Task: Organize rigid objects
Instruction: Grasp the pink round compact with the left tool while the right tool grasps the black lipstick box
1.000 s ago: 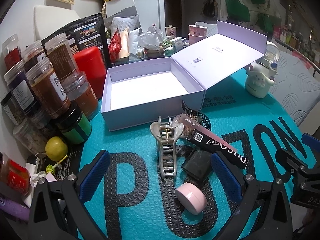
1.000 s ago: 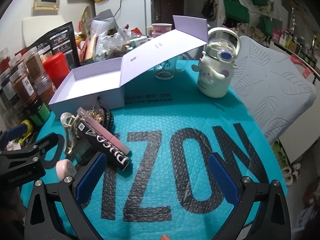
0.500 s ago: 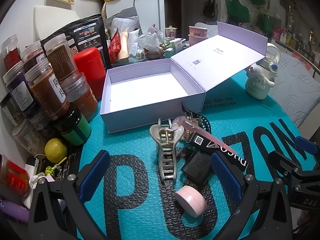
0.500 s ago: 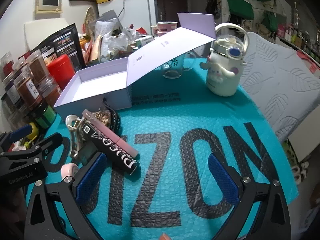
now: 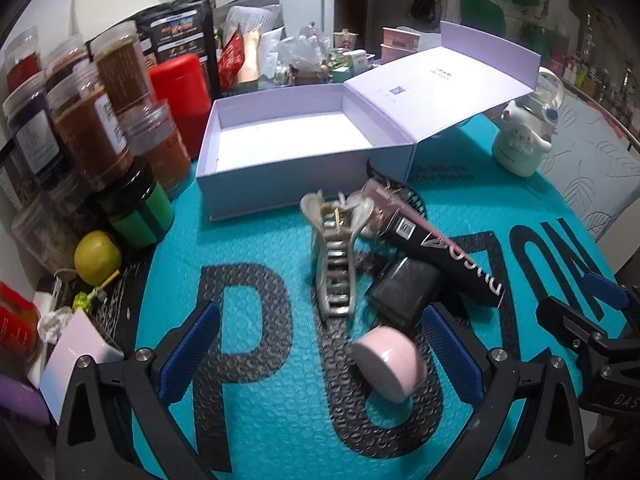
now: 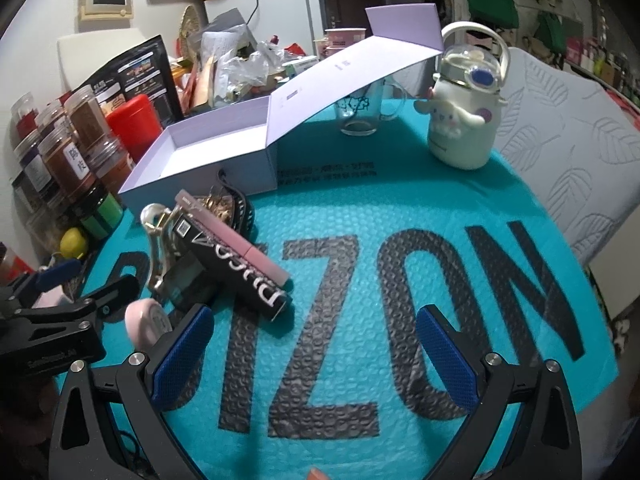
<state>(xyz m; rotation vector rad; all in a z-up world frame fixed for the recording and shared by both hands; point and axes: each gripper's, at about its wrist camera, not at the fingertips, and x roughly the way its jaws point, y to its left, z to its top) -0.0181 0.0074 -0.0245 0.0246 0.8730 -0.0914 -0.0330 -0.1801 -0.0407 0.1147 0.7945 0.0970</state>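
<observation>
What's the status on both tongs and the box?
Both tongs open, empty: left tongs, right tongs. Box open, nothing inside. Hair clip, pink jar loose on the mat; path clear.

My table cover [image 5: 280, 420] looks like teal bubble-textured plastic, dimpled and slightly shiny; the lilac box [image 5: 304, 160] is smooth matt card; the hair claw [image 5: 334, 256] is glossy pearly plastic; the pink round case [image 5: 390, 364] is smooth satin plastic; my finger pads [image 6: 182, 360] are knurled blue plastic on matt black arms.

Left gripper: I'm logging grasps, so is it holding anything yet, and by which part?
Nothing is held. The left gripper is open over the pink round case, fingers clear of it.
</observation>
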